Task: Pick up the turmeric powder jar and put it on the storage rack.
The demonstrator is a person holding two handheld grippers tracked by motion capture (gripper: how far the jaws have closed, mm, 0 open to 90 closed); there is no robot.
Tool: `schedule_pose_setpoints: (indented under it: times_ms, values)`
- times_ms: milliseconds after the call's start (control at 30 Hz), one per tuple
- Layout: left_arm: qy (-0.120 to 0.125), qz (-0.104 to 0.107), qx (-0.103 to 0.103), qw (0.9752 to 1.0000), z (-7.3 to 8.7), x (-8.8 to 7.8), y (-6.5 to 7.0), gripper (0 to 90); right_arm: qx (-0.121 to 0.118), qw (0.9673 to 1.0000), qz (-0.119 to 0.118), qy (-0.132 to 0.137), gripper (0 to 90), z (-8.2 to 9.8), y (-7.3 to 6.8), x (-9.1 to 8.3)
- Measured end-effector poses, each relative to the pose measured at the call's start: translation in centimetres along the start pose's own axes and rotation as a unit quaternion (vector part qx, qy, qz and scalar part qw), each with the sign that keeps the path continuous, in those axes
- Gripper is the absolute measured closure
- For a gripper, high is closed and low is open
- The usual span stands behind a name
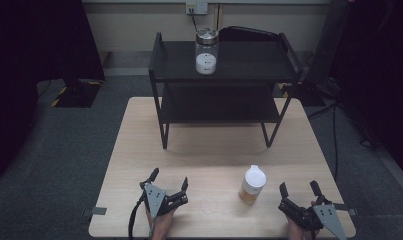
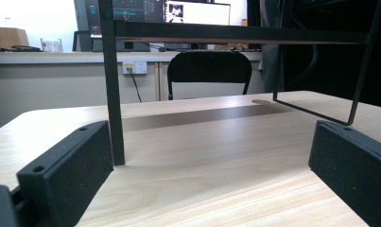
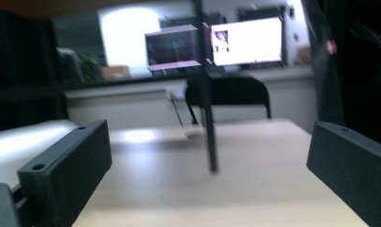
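Observation:
A black two-tier shelf point(image 1: 224, 75) stands at the far half of the wooden table point(image 1: 139, 150). On its top tier sits a glass jar point(image 1: 207, 51) with a metal lid and white contents. A small bottle with a white cap and amber contents point(image 1: 252, 184) stands on the table near the front right. My left gripper point(image 1: 169, 181) rests open near the front edge, left of centre, nothing between its jaws. My right gripper point(image 1: 299, 189) is open at the front right corner, just right of the bottle. The left gripper point(image 2: 207, 165) faces a shelf leg point(image 2: 111, 85); the right gripper point(image 3: 207, 165) is blurred.
A black chair point(image 2: 209, 73) and a counter with monitors point(image 2: 197, 12) lie beyond the table. Dark stands and cables flank the table on the grey floor point(image 1: 69, 150). Bare tabletop lies between the shelf legs and the grippers.

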State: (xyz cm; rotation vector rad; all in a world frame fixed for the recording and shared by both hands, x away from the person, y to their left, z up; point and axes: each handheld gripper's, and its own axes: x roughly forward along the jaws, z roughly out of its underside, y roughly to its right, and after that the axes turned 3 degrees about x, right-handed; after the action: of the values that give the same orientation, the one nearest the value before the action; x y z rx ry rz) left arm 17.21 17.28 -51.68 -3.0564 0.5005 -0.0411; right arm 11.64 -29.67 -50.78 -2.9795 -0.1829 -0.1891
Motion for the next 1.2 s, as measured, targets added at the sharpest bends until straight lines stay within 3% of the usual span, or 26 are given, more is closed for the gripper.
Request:
schedule_pose_setpoints:
  times_ms: [100, 233, 367, 500, 600, 700, 800, 1033, 1200]
  values:
    - [0.001, 0.000, 0.000, 1.0000, 0.0, 0.0, 0.0, 0.1, -0.014, 0.9993, -0.032, 0.014, 0.6, -0.8, -1.3, -0.2]
    - [0.000, -0.001, 0.000, 1.0000, 0.0, 0.0, 0.0, 0.1, -0.021, 0.9971, -0.072, 0.009, 1.2, -0.6, -3.1, 0.5]
    - [0.000, 0.000, 0.000, 1.0000, 0.0, 0.0, 0.0, 0.1, -0.043, 0.9951, -0.088, -0.007, 3.0, 0.4, -5.1, 1.3]
    - [0.000, 0.001, 0.000, 1.0000, 0.0, 0.0, 0.0, 0.1, -0.051, 0.9948, -0.084, -0.027, 5.8, 1.5, -6.0, 2.2]
    - [0.000, 0.000, 0.000, 1.0000, 0.0, 0.0, 0.0, 0.1, -0.039, 0.9950, -0.082, -0.041, 8.7, 2.1, -5.9, 2.5]
    - [0.000, 0.000, 0.000, 1.0000, 0.0, 0.0, 0.0, 0.1, -0.041, 0.9948, -0.082, -0.045, 13.9, 2.4, -5.8, 2.5]
    - [0.000, 0.000, 0.000, 1.0000, 0.0, 0.0, 0.0, 0.1, -0.045, 0.9947, -0.084, -0.040, 18.9, 2.4, -5.8, 2.5]
    - [0.000, 0.000, 0.000, 1.0000, 0.0, 0.0, 0.0, 0.1, -0.043, 0.9934, -0.087, -0.061, 29.0, 1.8, -5.8, 2.8]
    - [0.000, -0.001, 0.000, 1.0000, 0.0, 0.0, 0.0, 0.1, -0.044, 0.9932, -0.084, -0.068, 29.8, 1.5, -5.9, 2.9]
